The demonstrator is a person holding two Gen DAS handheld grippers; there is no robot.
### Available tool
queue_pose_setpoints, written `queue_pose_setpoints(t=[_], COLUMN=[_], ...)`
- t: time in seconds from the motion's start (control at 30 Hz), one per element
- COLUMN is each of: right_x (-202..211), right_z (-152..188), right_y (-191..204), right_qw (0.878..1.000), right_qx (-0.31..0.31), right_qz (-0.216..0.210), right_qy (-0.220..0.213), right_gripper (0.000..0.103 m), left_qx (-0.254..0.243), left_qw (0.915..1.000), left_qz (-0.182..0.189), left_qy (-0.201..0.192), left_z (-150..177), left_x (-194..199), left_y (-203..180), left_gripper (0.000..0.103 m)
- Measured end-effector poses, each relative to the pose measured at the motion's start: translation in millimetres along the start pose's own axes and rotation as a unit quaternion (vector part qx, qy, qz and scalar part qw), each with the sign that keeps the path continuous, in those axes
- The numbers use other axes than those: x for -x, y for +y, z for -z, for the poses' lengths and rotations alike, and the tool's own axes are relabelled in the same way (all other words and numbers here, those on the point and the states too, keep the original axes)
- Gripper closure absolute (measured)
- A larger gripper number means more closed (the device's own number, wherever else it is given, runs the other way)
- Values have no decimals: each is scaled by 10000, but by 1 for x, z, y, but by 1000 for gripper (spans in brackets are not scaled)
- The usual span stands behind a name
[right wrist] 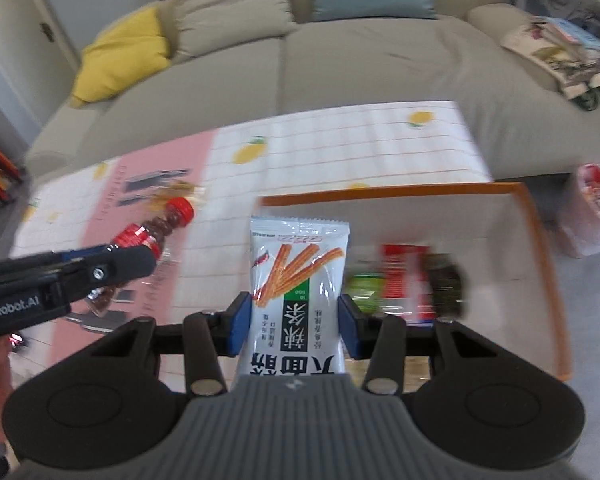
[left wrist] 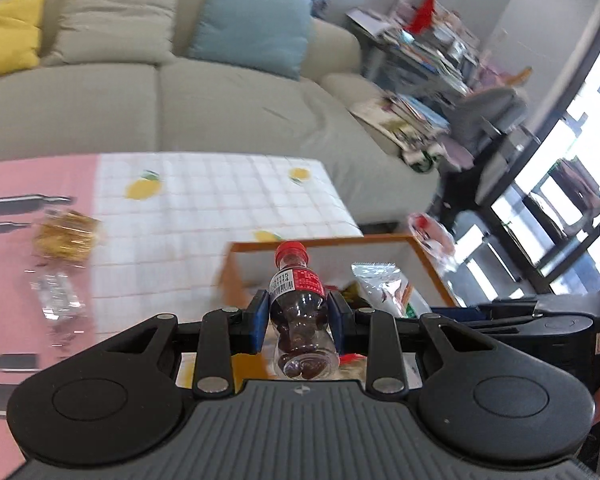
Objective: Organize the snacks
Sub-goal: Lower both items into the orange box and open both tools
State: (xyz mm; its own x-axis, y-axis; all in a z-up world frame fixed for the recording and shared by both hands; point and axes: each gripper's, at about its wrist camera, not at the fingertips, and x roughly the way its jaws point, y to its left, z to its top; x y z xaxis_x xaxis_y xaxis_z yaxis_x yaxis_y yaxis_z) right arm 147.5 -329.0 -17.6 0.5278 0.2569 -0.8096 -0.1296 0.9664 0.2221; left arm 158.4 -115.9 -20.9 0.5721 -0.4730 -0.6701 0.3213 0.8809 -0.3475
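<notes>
My left gripper (left wrist: 300,322) is shut on a small clear bottle of dark snacks (left wrist: 298,300) with a red cap, held above the near left corner of the orange-rimmed white box (left wrist: 320,243). My right gripper (right wrist: 296,326) is shut on a white spicy-strip packet (right wrist: 296,280), held over the same box (right wrist: 400,192). The packet also shows in the left wrist view (left wrist: 384,284). The left gripper with the bottle (right wrist: 156,228) shows at the left of the right wrist view. Snack packs (right wrist: 416,280) lie inside the box.
A golden snack pack (left wrist: 66,234) and a clear wrapper (left wrist: 56,300) lie on the pink and checked tablecloth (left wrist: 204,208). A beige sofa (left wrist: 220,100) stands behind the table. A cluttered shelf (left wrist: 420,60) and a plastic bag (left wrist: 432,236) are at the right.
</notes>
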Motion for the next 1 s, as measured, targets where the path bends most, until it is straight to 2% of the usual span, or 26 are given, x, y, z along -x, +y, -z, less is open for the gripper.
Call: queue_pose_setpoints(t=[0.17, 0.4, 0.73, 0.83, 0.93, 1.0], right_x=[-7, -43, -108, -116, -117, -119], right_z=[-3, -7, -12, -8, -7, -8], right_y=[-53, -106, -135, -141, -135, -134], right_qw=[9980, 9946, 9817, 9783, 9739, 9713], right_qx=[-31, -178, 297, 458, 1002, 1123], right_qz=[512, 781, 1012, 920, 902, 833], right_qy=[366, 662, 1584, 1801, 1828, 1927], right_gripper=[58, 58, 58, 58, 57, 56], left_qx=[-108, -68, 212, 366, 535, 694], left_qw=[9987, 9953, 9842, 9793, 9741, 9701], left_qz=[247, 333, 535, 555, 553, 587], left_qy=[438, 910, 1674, 1913, 2125, 2251], left_z=[2, 4, 17, 21, 23, 25], left_x=[-51, -117, -180, -189, -198, -201], left_y=[-27, -50, -54, -51, -49, -45], left_gripper=[69, 69, 69, 69, 69, 69])
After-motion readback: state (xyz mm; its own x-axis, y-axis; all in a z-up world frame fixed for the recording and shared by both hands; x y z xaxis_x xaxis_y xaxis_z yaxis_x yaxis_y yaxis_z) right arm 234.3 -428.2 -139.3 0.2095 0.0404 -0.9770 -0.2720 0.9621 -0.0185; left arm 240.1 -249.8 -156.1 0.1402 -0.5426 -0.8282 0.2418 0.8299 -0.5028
